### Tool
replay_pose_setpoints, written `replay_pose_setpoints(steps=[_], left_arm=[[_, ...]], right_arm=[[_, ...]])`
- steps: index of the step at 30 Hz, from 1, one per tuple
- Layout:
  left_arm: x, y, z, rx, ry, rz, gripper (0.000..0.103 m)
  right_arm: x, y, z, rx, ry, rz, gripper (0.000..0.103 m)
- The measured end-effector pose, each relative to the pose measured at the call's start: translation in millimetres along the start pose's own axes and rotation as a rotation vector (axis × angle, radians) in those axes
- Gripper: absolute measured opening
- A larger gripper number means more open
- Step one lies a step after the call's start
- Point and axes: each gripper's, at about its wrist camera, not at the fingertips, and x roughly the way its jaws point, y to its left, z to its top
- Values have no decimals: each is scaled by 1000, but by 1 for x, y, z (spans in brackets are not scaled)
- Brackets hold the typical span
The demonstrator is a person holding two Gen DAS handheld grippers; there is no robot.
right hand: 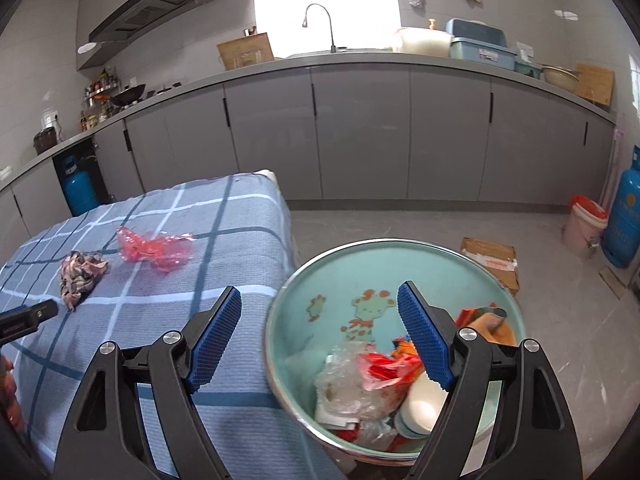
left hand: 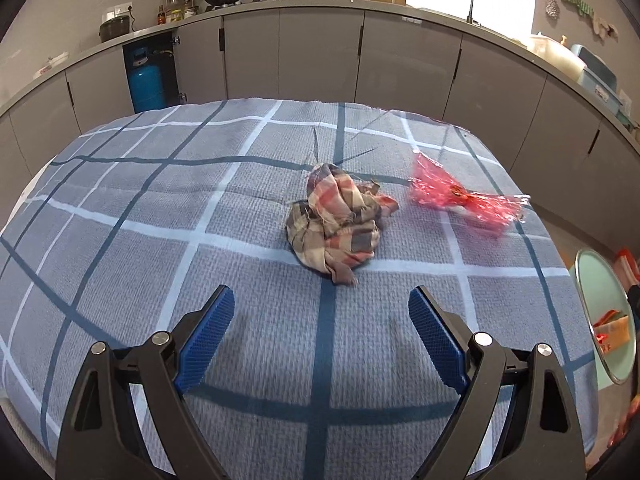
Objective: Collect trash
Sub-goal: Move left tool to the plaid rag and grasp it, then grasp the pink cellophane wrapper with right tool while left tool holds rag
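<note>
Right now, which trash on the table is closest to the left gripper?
The crumpled plaid rag, straight ahead of the open left gripper. The pink wrapper lies farther off, to its right.

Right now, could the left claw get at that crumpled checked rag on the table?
Probably yes. The left claw is open and pointed at the rag, with only bare tablecloth between them. The pink wrapper lies off to the side, out of the way.

No lettering anywhere is legible — labels and prints all blur
</note>
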Motion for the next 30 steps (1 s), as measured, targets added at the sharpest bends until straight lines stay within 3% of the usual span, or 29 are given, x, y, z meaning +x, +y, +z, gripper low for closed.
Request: replay_pose_setpoints(steps=[13,14,15,21,30], left_arm=[[55,-9,31,133,41,58,82],[57,-8,31,137,44,44,79],[59,-7,31,132,56,22,68],[62,-1,33,125,66,-2,36],[58,34,31,60,69,6,31]], right_arm=[[21,68,12,-156,39,107,88],[25,73,13,-161,43,113,88],[28,77,14,-166,51,123,88],[51,107,17,-259,91,142,88],[92,140,31,-363,118,155,88]])
